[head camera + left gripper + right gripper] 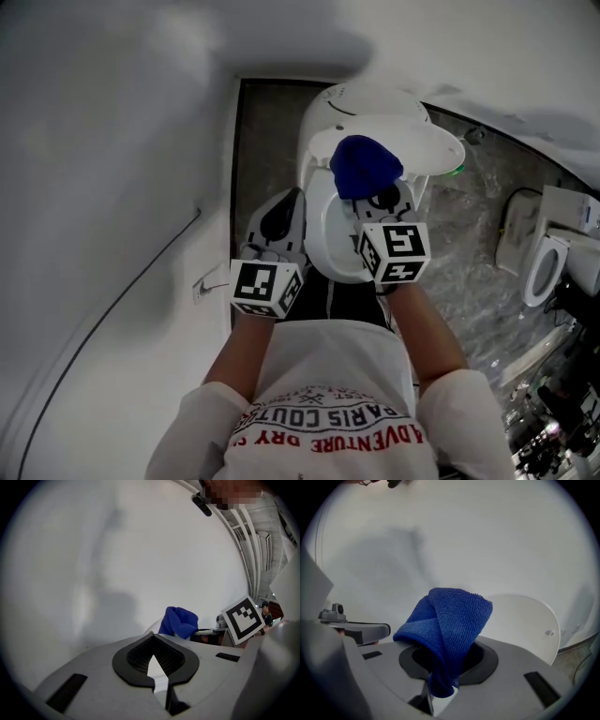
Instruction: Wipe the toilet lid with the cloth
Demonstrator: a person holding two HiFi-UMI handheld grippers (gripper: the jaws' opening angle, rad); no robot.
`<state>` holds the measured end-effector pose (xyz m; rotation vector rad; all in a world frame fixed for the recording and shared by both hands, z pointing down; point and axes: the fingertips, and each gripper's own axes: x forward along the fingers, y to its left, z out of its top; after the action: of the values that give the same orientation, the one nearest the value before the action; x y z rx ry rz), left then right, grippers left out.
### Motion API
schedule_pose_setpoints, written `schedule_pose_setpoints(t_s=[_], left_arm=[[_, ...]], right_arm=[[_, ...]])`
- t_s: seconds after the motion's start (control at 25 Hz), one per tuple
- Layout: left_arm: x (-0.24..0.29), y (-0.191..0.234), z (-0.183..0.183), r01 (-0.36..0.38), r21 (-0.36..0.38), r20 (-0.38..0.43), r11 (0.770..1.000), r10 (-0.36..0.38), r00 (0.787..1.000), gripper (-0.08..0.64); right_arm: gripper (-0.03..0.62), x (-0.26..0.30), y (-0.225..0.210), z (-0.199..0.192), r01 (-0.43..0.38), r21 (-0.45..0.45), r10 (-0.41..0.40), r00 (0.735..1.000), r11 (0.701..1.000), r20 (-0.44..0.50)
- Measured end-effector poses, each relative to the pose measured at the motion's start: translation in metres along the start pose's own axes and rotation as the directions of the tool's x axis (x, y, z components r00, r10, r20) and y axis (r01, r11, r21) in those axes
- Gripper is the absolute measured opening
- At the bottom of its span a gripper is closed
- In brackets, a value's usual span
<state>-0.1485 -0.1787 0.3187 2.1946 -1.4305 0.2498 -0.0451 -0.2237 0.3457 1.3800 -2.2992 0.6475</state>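
**Op:** Where's the cloth rn?

**Spotter:** The blue cloth (450, 620) is in your R hand-held gripper (380, 208). Its jaws are clamped on the cloth's lower end, and the rest is folded over and bunched above the tips. It's held right in front of the raised white toilet lid (525, 620). Can't tell if it's touching the lid.

**Op:** And my L?

**Spotter:** On your L hand-held gripper (157, 667) the jaws are together w/ nothing btwn them. It sits lower, by the left side of the toilet bowl (328, 239), near the white wall (112, 141). From its view you see the cloth and the R marker cube (243, 620) off to the right.

**Op:** Anything else around?

**Spotter:** Grey marbled floor (469, 244) to your right, and another white toilet (544, 267) well apart at the edge of the head view.
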Motion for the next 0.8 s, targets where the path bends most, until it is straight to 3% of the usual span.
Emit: schedule_pose_setpoints(t_s=[0.4, 0.56, 0.8], left_arm=[[0.016, 0.016, -0.023, -0.063, 0.026, -0.028, 0.998, 0.064, 0.998, 0.006], [0.020, 0.019, -0.022, -0.102, 0.022, -0.025, 0.995, 0.102, 0.994, 0.006], [0.029, -0.001, -0.028, -0.086, 0.039, -0.047, 0.996, 0.088, 0.995, 0.006]], right_arm=[[0.087, 0.055, 0.001, -0.015, -0.082, -0.002, 0.082, 0.997, 0.997, -0.001], [0.087, 0.059, -0.016, -0.012, -0.075, 0.007, 0.075, 0.997, 0.997, 0.008], [0.087, 0.055, -0.045, -0.011, -0.055, 0.000, 0.055, 0.998, 0.998, 0.011]])
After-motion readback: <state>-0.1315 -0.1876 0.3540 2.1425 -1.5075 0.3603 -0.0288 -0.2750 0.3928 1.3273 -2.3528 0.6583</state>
